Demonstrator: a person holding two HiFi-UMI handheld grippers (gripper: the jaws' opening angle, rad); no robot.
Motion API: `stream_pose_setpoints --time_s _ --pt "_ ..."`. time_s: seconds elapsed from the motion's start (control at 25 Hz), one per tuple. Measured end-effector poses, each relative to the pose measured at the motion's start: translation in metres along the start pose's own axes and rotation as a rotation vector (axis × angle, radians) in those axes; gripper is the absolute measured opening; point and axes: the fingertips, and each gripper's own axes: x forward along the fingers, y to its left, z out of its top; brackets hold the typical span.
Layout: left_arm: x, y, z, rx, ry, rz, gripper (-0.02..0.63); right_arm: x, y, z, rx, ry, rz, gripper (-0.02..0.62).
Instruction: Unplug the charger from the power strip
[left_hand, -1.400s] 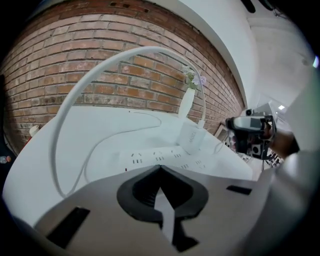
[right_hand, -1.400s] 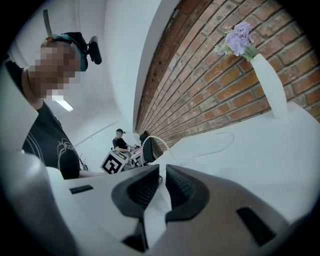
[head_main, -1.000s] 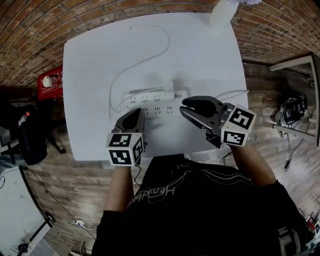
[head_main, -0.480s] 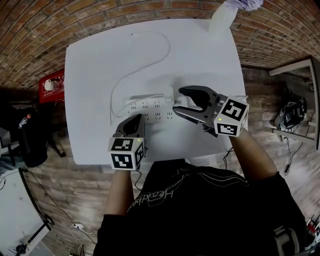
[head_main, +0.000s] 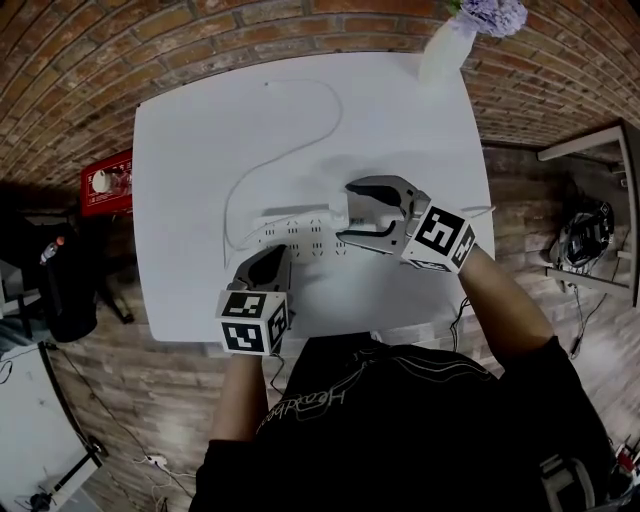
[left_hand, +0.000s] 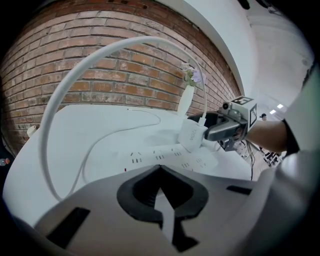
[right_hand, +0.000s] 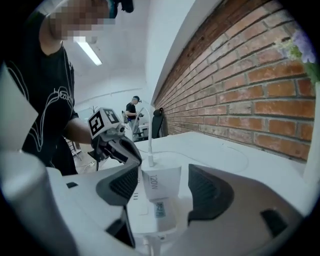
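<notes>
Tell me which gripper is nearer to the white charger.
Right. The right gripper has its just-opened jaws on both sides of the charger. The left gripper sits by the power strip, toward its other end.

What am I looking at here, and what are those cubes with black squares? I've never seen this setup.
There is no robot arm. A person holds a two-jaw gripper in each hand, and the marked cubes are part of those grippers. The top-down picture comes from a camera on the person's head. The other two cameras ride on the grippers and look along their jaws. On the white table lie a power strip with a charger plugged in, a white cable and a vase at the far edge. The right gripper has just been opening its jaws; they stand either side of the charger without squeezing it. The left gripper is shut and empty, near the strip's near edge.
</notes>
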Motion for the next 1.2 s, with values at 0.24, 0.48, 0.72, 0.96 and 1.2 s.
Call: stream_pose_setpoints --time_s 0.24,0.48,0.72,0.96,1.2 --pt "0.000 0.001 0.001 -0.013 -0.001 -0.007 0.002 0.012 0.002 -0.002 -0.014 -0.002 0.033 0.264" --pt "0.001 0.000 0.002 -0.001 0.003 -0.001 0.002 0.016 0.001 0.000 -0.032 -0.011 0.024 0.262" --pt "0.001 0.000 0.001 -0.015 0.008 0.005 0.002 0.015 0.002 -0.001 -0.052 -0.014 0.023 0.262" --pt "0.002 0.001 0.002 -0.021 0.028 0.016 0.002 0.015 0.007 0.003 -0.099 -0.003 0.018 0.262" --pt "0.001 0.002 0.001 0.016 0.027 0.052 0.002 0.014 0.012 0.003 -0.153 0.011 -0.005 0.262"
